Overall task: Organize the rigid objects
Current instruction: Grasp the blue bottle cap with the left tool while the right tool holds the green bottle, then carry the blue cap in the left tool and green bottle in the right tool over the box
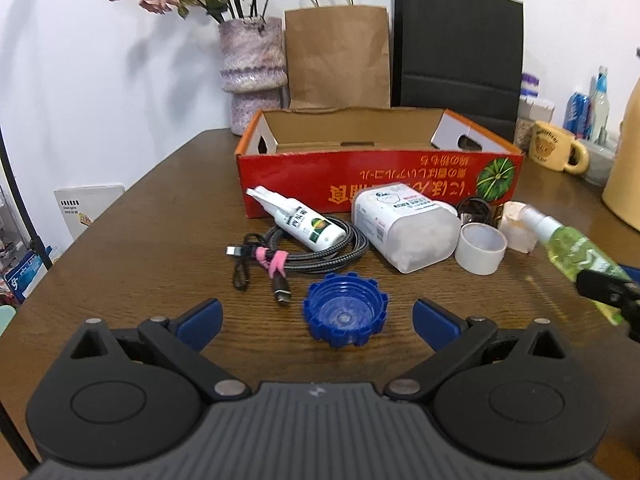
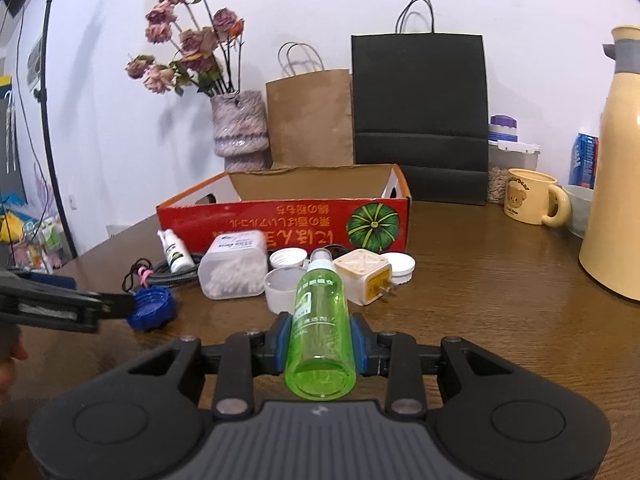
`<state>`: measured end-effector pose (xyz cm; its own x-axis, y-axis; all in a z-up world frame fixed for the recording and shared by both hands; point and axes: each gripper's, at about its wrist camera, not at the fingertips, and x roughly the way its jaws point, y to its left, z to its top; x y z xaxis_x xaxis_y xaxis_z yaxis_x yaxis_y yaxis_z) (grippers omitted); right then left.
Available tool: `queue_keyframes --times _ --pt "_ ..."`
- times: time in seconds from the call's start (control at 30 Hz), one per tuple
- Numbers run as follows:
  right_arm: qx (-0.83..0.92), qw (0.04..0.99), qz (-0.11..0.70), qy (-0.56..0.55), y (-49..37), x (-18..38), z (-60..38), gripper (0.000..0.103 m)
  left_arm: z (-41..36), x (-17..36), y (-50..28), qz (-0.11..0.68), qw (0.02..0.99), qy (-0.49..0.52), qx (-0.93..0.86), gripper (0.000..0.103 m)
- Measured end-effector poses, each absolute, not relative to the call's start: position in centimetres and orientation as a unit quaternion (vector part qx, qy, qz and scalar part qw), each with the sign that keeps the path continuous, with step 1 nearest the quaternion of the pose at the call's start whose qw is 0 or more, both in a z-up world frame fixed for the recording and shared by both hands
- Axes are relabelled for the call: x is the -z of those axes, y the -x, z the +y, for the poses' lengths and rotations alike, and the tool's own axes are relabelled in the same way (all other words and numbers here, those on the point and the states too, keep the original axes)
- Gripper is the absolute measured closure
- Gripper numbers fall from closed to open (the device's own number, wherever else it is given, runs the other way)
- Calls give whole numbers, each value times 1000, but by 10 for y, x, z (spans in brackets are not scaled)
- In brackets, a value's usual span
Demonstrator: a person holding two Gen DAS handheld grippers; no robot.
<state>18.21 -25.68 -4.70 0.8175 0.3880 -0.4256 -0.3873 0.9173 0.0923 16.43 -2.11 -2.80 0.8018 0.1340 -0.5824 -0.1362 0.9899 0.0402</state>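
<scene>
Clutter sits on the brown desk [image 1: 140, 240] in front of a red cardboard box [image 1: 376, 176]: a white spray bottle [image 1: 300, 222], a coiled cable [image 1: 320, 252], a cotton-swab tub [image 1: 404, 226] and a blue ridged cap [image 1: 346, 316]. The right hand-held gripper [image 2: 320, 344] is clamped on a green spray bottle [image 2: 320, 320], held above the desk with its nozzle toward the box. The left hand-held gripper [image 1: 318, 320] stands wide open and empty, with the blue cap between its blue pads [image 1: 200, 320].
</scene>
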Motion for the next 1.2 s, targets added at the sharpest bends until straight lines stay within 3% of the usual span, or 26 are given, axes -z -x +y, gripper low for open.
queue_keyframes --times 0.5,0.7,0.93,1.2 --pt "-185 961 207 -12 -183 49 -259 73 -31 51 -195 330 941 1 -76 0" --pt "-178 964 199 -6 -179 50 -256 73 -27 54 -197 338 939 17 -68 14" --pt "-173 966 194 -4 -176 50 -253 73 -26 51 -191 326 943 17 -66 47" --pt "-163 969 184 -3 -172 49 -253 73 -24 48 -186 317 946 22 -63 47"
